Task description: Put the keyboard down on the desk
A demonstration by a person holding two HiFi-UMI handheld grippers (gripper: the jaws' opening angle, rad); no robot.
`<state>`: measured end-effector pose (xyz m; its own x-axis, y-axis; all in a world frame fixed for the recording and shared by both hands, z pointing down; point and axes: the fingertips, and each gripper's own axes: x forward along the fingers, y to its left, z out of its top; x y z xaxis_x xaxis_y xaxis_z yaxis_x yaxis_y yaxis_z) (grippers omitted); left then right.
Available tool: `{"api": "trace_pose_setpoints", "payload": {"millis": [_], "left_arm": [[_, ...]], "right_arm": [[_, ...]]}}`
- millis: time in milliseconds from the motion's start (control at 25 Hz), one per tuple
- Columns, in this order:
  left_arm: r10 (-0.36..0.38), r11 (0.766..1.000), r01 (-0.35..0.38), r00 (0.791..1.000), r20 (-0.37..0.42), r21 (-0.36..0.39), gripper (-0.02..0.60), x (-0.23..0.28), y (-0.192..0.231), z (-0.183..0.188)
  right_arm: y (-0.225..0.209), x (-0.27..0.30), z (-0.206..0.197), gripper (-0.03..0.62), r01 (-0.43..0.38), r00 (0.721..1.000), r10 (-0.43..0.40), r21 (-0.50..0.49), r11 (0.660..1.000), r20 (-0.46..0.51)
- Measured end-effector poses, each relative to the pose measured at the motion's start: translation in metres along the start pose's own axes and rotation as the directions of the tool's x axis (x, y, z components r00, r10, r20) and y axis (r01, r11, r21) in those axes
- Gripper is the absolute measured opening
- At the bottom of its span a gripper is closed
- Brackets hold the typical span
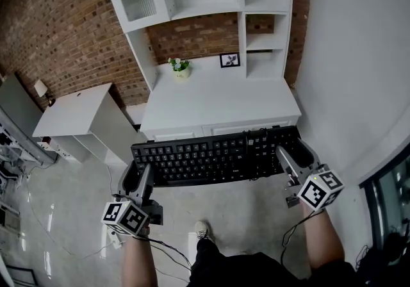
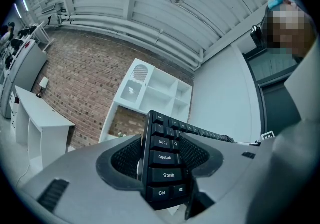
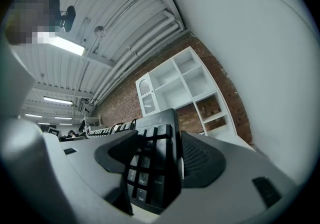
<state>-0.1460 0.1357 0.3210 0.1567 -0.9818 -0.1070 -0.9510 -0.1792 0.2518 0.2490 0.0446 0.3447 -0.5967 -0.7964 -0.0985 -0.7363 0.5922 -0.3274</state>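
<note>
I hold the keyboard (image 1: 214,157) in the air just before the front edge of the desk (image 1: 218,97), not yet above it. My left claw (image 1: 143,175) is closed on its left end, and my right claw (image 1: 288,159) on its right end. I think I should carry it forward level, lower both ends together, and let go only when it lies flat. I count one keyboard, two claws, one desk, and at the back edge one plant (image 1: 180,67) and one picture frame (image 1: 230,59).

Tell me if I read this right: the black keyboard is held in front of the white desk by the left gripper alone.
Not by the left gripper alone. The right gripper view shows the right gripper also shut on the keyboard, at its number-pad end. The rest holds: the black keyboard is held in front of the white desk.
</note>
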Motion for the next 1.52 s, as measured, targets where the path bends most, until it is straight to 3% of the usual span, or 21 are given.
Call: {"api": "trace_pose_setpoints", "payload": {"millis": [160,680,920,1520], "left_arm": [[0.027,1.0,-0.028,0.999,-0.027,-0.015,0.252,0.063,0.043,0.011],[0.021,0.999,-0.023,0.998,-0.057,-0.043,0.252,0.117,0.14,0.011],[0.022,0.998,-0.028,0.996,-0.092,-0.064,0.252,0.169,0.212,0.03],[-0.029,0.996,0.02,0.994,-0.105,-0.089,0.252,0.215,0.274,0.017]], "right_arm": [[-0.016,0.081,0.003,0.272,-0.004,1.0,0.005,0.015,1.0,-0.029],[0.004,0.183,-0.022,0.272,0.021,0.999,-0.02,0.001,1.0,-0.05],[0.02,0.267,-0.032,0.272,0.045,0.996,-0.044,0.01,0.999,-0.082],[0.025,0.321,-0.057,0.272,0.1,0.993,-0.099,0.012,0.995,-0.072]]}}
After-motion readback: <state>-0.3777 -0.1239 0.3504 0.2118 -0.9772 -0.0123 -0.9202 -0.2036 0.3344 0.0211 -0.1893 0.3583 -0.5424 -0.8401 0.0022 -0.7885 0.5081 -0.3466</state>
